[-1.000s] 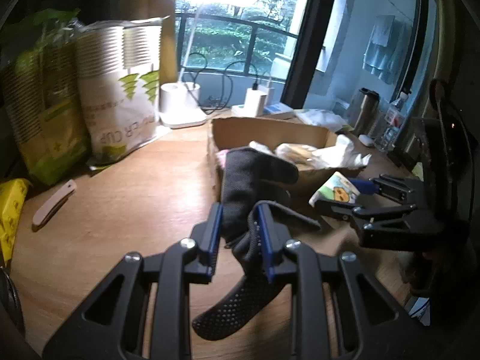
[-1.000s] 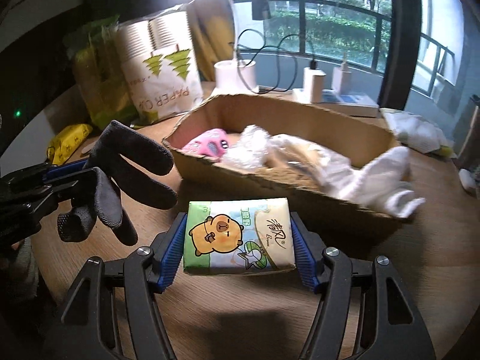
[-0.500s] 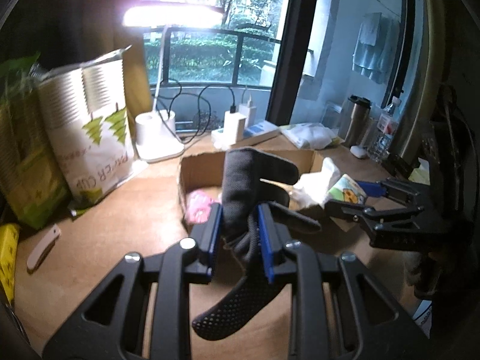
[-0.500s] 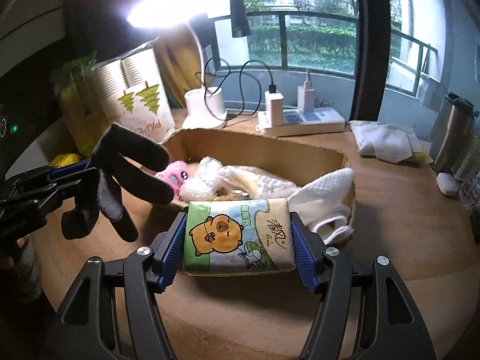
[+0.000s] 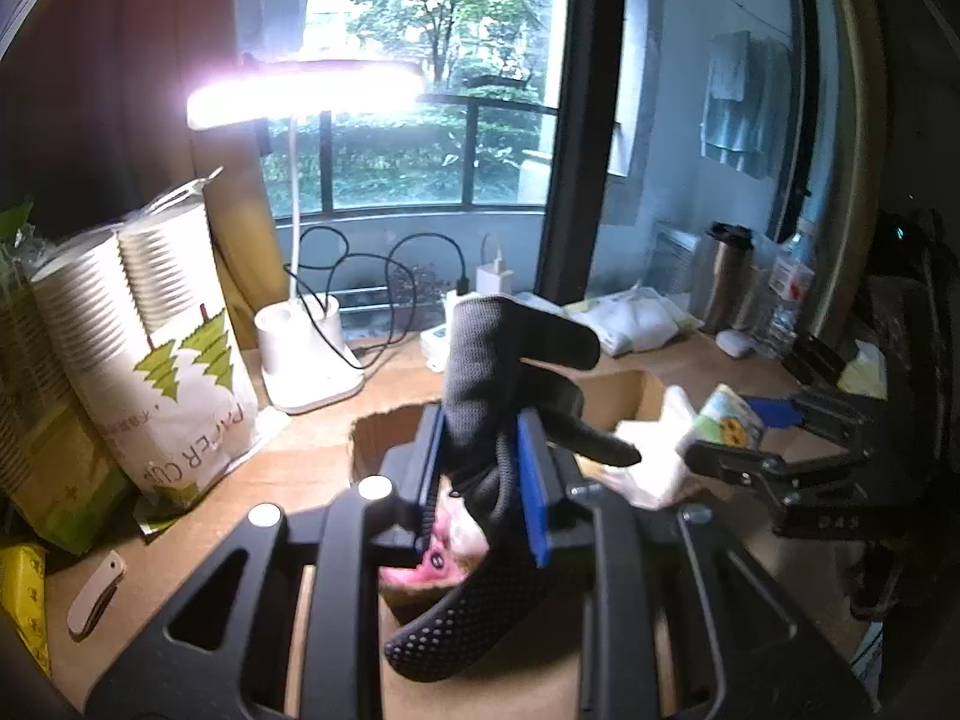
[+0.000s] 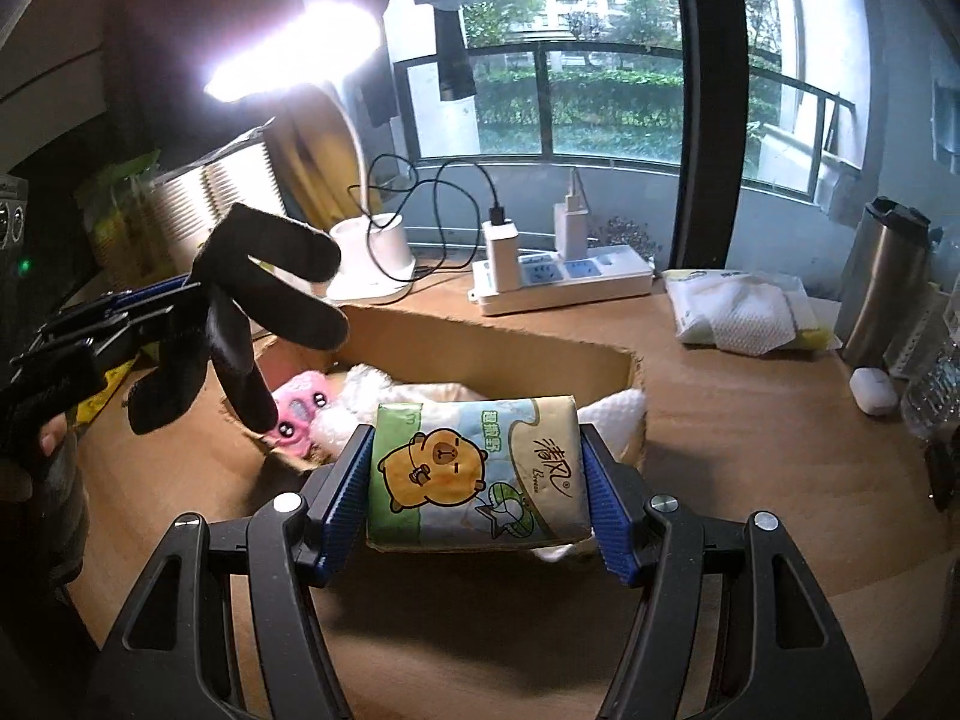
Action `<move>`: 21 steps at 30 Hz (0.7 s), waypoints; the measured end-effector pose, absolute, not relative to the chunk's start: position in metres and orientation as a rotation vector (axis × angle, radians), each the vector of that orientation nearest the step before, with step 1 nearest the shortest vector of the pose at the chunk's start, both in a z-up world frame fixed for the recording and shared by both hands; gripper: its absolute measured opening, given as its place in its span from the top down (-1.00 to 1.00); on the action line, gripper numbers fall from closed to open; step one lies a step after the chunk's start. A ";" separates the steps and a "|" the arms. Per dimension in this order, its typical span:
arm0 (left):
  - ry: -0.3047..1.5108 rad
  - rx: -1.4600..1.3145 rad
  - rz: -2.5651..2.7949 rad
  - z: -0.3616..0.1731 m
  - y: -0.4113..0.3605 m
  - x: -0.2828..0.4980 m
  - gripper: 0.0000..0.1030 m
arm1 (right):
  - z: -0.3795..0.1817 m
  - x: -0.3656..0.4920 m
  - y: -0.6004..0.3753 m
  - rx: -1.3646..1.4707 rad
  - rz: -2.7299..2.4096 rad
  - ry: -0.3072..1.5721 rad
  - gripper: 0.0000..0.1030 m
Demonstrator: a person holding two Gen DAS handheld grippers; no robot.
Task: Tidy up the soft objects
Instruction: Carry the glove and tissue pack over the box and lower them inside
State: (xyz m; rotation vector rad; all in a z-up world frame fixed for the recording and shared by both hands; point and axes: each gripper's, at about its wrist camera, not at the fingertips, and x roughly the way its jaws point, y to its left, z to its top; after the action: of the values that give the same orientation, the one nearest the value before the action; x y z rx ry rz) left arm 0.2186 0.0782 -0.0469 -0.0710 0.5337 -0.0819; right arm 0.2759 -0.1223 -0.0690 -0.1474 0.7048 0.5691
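Observation:
My left gripper [image 5: 480, 456] is shut on a black glove [image 5: 498, 384] and holds it above the left end of the cardboard box [image 5: 624, 390]; the glove also shows in the right wrist view [image 6: 240, 312]. My right gripper [image 6: 477, 480] is shut on a tissue pack [image 6: 477, 474] with a cartoon capybara, held over the box's near rim [image 6: 480, 336]. Inside the box lie a pink plush toy [image 6: 297, 414] and white soft items [image 6: 384, 390]. The right gripper with the pack shows in the left wrist view [image 5: 729, 426].
A lit desk lamp [image 5: 306, 354], a bag of paper cups [image 5: 150, 348], a power strip with chargers [image 6: 558, 276], a pack of white wipes [image 6: 744, 312], a steel tumbler [image 6: 888, 282] and a white earbud case [image 6: 873, 390] stand around the box on the wooden table [image 6: 750, 420].
Both grippers have risen and moved forward over the box, carrying the glove and the tissue pack. The box now lies below them.

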 end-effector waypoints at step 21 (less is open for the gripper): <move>0.724 -0.119 -0.007 -0.113 0.086 0.279 0.46 | -0.105 0.320 -0.131 -0.126 0.529 0.781 -0.32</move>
State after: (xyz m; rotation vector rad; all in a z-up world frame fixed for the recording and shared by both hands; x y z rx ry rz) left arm 0.2794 0.0861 -0.1133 -0.1188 0.7244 -0.0066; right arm 0.3198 -0.1311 -0.1051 -0.1258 0.7813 0.5290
